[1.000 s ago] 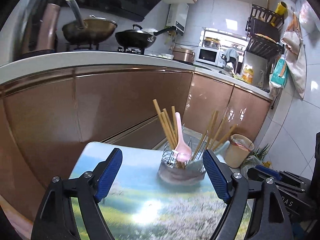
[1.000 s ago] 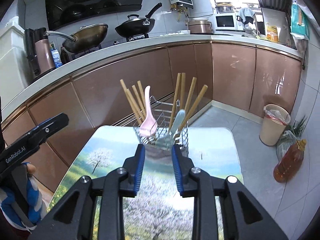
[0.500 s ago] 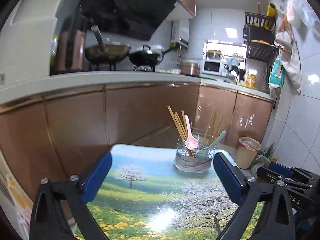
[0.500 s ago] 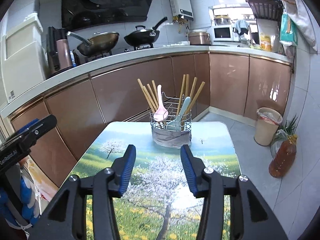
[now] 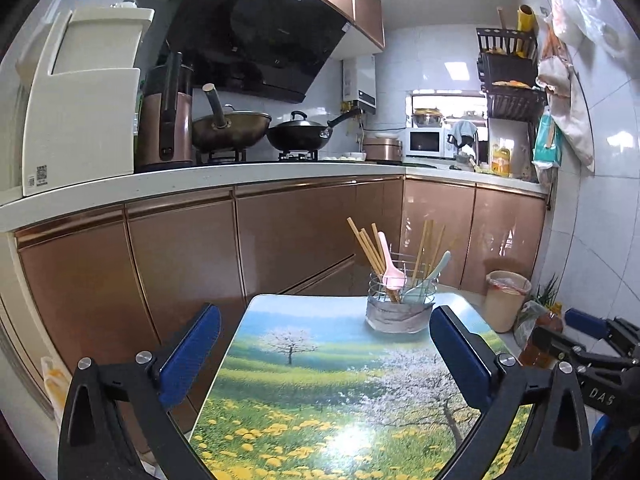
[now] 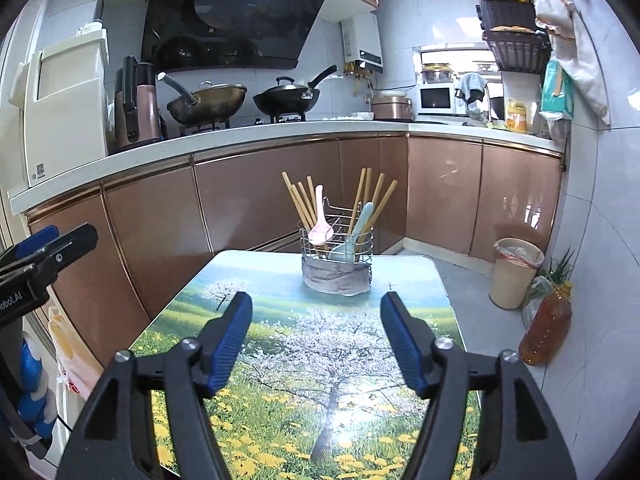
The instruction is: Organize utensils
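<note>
A wire utensil holder [image 5: 400,300] [image 6: 337,258] with a grey wrap stands at the far end of a small table [image 5: 320,400] [image 6: 280,360] printed with a meadow scene. In it stand several wooden chopsticks [image 6: 298,202], a pink spoon [image 5: 390,266] [image 6: 320,224] and a pale blue spoon [image 5: 434,272] [image 6: 354,236]. My left gripper [image 5: 326,342] hangs wide open over the near table, well short of the holder, with nothing between its fingers. My right gripper [image 6: 316,322] is also short of the holder, its jaws opening and empty.
Brown kitchen cabinets [image 5: 280,240] under a white counter run behind and left of the table. Two woks [image 6: 208,100] sit on the stove. A bin [image 6: 516,272] and an oil bottle [image 6: 546,326] stand on the floor at the right.
Both grippers have drawn back from the utensil holder toward the near end of the table. Both sets of jaws have spread wider, the right from nearly shut.
</note>
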